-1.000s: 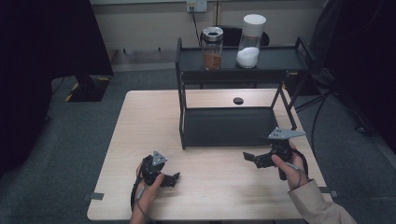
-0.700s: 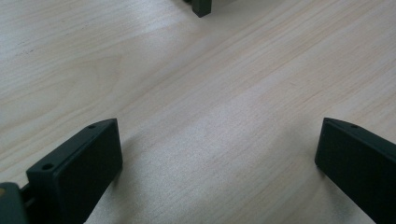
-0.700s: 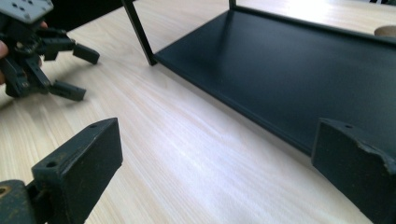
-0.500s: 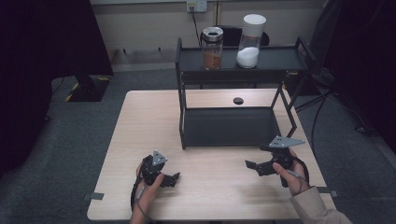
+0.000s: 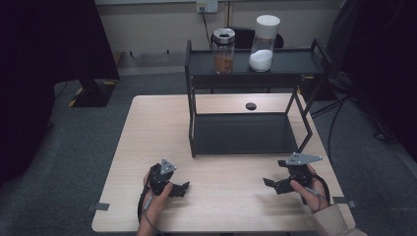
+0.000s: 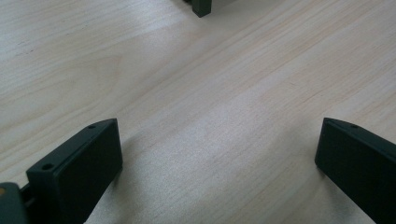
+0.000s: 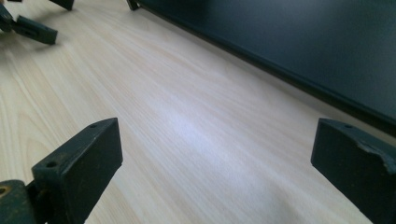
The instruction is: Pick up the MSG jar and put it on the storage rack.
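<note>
Grippers rest near the table's (image 5: 147,128) front edge: left gripper (image 5: 183,188) and right gripper (image 5: 268,183) both gape wide, holding nothing, before the black shelf rack (image 5: 241,133).

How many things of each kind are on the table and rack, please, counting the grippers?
Jars: 2, amber-filled jar, white-filled jar
Rack: 1, black rack
Small black disc: 1
Grippers: 2, left gripper, right gripper
Total: 6

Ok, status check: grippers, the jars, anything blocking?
Left gripper and right gripper open, empty, low over the table. Two jars, brown-filled and white-filled, on the rack's top shelf. Nothing in between.
</note>
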